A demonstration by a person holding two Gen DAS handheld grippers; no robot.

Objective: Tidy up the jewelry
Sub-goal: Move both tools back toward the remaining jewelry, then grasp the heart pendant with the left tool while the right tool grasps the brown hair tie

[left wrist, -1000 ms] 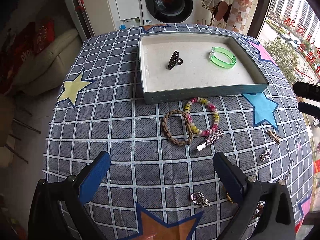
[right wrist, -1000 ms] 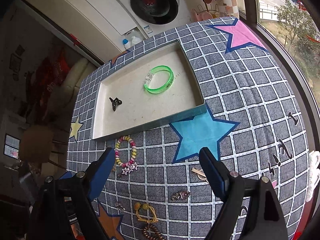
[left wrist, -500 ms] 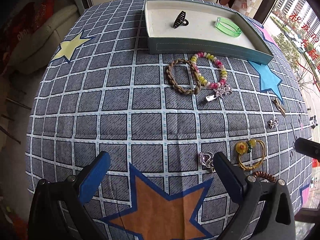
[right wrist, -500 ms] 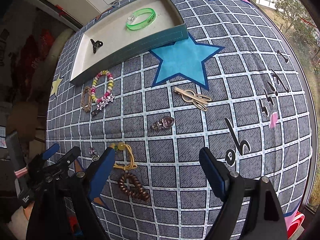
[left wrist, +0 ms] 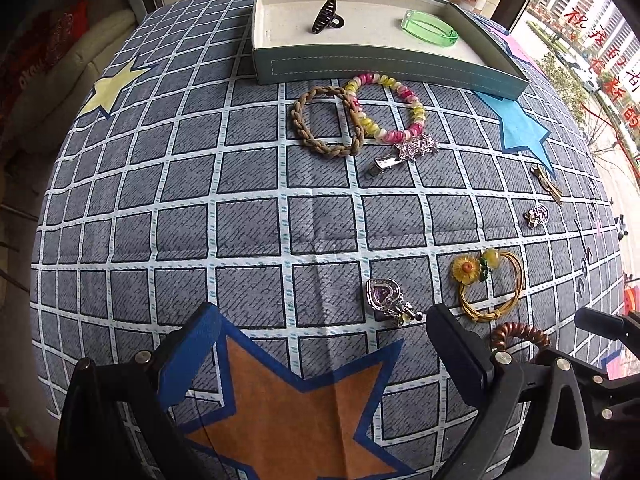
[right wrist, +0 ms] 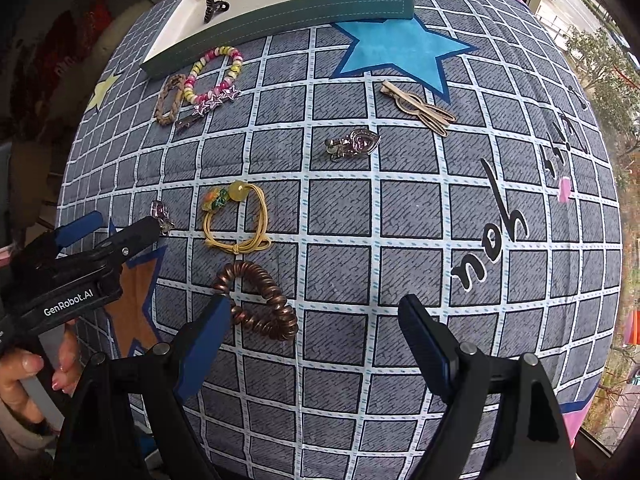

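A teal box tray (left wrist: 384,66) at the far side holds a black claw clip (left wrist: 326,20) and a green bangle (left wrist: 430,32). Loose on the cloth lie a braided brown band (left wrist: 326,120), a beaded bracelet (left wrist: 386,108), a star clip (left wrist: 404,154), a purple heart clip (left wrist: 386,296), a yellow flower hair tie (left wrist: 486,284) and a copper coil tie (right wrist: 258,306). My left gripper (left wrist: 324,352) is open, low over the orange star, near the purple heart clip. My right gripper (right wrist: 316,340) is open, its left finger beside the copper coil tie.
A gold clip (right wrist: 420,108) and a pink heart clip (right wrist: 354,144) lie right of centre. The left gripper's body (right wrist: 72,276) and a hand show at the left of the right wrist view. The table edge and a window are at right.
Both grippers have pulled back and down toward the near side of the table. The tray has receded to the top of both views. Both stay open and empty.
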